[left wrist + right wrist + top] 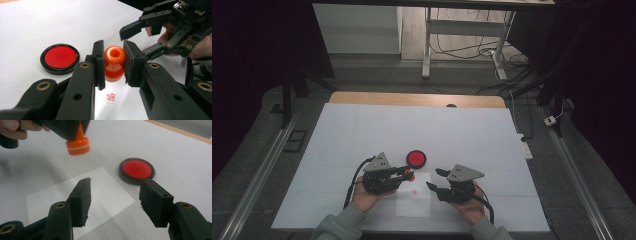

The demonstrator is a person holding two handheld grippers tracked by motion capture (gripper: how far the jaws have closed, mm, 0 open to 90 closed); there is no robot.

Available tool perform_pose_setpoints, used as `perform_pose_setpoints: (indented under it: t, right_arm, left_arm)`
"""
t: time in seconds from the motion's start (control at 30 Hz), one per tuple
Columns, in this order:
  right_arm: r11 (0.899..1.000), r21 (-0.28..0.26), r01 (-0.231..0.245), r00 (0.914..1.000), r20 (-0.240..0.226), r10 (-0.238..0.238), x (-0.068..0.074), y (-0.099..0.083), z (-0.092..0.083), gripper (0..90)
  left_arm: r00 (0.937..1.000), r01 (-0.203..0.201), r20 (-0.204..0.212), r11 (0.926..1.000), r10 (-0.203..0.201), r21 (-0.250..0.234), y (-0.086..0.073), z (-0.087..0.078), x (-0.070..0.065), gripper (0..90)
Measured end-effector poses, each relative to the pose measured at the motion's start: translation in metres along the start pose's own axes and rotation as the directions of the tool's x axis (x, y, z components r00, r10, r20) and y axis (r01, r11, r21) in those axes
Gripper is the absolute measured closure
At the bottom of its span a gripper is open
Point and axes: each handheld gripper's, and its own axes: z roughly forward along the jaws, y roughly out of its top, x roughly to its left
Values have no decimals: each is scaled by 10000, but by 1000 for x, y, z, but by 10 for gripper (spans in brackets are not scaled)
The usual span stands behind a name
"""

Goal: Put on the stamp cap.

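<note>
1. A white sheet [362, 135] covers the wooden table [362, 97]; dark floor, cables and a desk frame [428, 45] lie toward 12 o'clock.
2. A glossy square of paper [419, 205] lies near the front edge, bearing a small red mark [110, 97].
3. A round black-rimmed red ink pad [416, 158] sits at 12 o'clock of the paper.
4. The left gripper [113, 62] clamps a smooth orange stamp [114, 63], lifted above the paper.
5. The right gripper [115, 197], at 3 o'clock of the stamp, gapes with nothing between its jaws.
6. Bare sheet spreads toward 12 o'clock.

Glossy orange plastic stamp [114, 63]
</note>
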Motion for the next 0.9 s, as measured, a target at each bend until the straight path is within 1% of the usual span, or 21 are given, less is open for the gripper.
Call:
perform_pose_setpoints:
  t: [0.2,0.3,0.53,0.77,0.9]
  right_arm:
    - [10000,-36,-80,9996,263,81,-8,-4,-12,415]
    - [9999,-12,-147,9990,419,147,-12,-9,-18,408]
    - [9994,-65,-335,9959,833,339,-22,-24,-41,407]
    - [9990,140,-417,9887,1449,393,-29,-36,-61,402]
    - [9979,73,-640,9830,1732,618,-37,-44,-73,400]
  left_arm:
    - [10000,7,-46,10000,-7,-16,0,-2,2,727]
    - [10000,-44,-72,10000,44,1,0,-3,3,727]
    - [10000,-7,-92,10000,6,-17,0,-5,6,727]
    - [9998,-31,-203,10000,31,-10,0,-6,8,727]
    - [9994,-47,-333,10000,47,-1,0,-8,10,727]
